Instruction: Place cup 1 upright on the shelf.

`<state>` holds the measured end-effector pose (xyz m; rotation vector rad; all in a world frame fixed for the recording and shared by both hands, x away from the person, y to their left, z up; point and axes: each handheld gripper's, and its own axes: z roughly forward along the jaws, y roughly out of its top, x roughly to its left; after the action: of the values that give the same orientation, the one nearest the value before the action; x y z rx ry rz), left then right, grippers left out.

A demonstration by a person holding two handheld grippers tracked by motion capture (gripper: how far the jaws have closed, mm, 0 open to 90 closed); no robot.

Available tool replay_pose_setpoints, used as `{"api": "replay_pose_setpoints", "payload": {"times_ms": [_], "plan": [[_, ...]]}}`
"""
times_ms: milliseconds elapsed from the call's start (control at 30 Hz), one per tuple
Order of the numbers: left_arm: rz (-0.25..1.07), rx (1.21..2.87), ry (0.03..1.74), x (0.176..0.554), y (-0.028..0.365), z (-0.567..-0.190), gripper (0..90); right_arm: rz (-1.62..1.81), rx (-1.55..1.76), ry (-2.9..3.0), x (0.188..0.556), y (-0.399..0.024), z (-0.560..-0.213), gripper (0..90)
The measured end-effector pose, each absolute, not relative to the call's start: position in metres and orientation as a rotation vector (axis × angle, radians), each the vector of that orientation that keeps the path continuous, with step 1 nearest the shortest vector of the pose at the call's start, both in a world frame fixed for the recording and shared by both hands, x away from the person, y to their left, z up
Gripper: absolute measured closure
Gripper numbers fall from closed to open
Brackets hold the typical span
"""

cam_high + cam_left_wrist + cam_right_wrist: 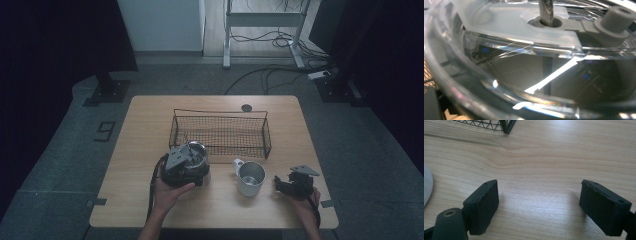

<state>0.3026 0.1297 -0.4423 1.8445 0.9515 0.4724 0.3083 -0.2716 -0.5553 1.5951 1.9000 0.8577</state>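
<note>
A clear round container (199, 151) sits at the tip of my left gripper (189, 154), just in front of the wire basket's (220, 113) front left corner. The gripper appears shut on it. Up close in the left gripper view, the container's clear wall (524, 65) curves across the frame, with a white plastic piece (506, 22), a metal shaft (545, 11) and a grey knob (616, 18) on top. The jaws themselves are hidden. My right gripper (282, 184) (540, 192) rests low over the bare wood at the front right. It is open, with nothing between its pads.
A metal mug (250, 177) stands between the two hands, its handle at the far left; its edge (427, 185) shows left of the right jaws. The black wire basket's corner (499, 125) lies ahead of them. The wooden table (145, 125) has a small round grommet (246, 107) at the back.
</note>
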Motion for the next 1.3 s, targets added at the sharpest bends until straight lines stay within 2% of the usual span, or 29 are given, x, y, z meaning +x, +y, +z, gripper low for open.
{"api": "replay_pose_setpoints", "payload": {"times_ms": [1300], "plan": [[0.518,1.846,0.948,0.324,0.128,-0.408,3.7,0.858,1.595,1.900,0.309,-0.272,-0.555,15.7]]}}
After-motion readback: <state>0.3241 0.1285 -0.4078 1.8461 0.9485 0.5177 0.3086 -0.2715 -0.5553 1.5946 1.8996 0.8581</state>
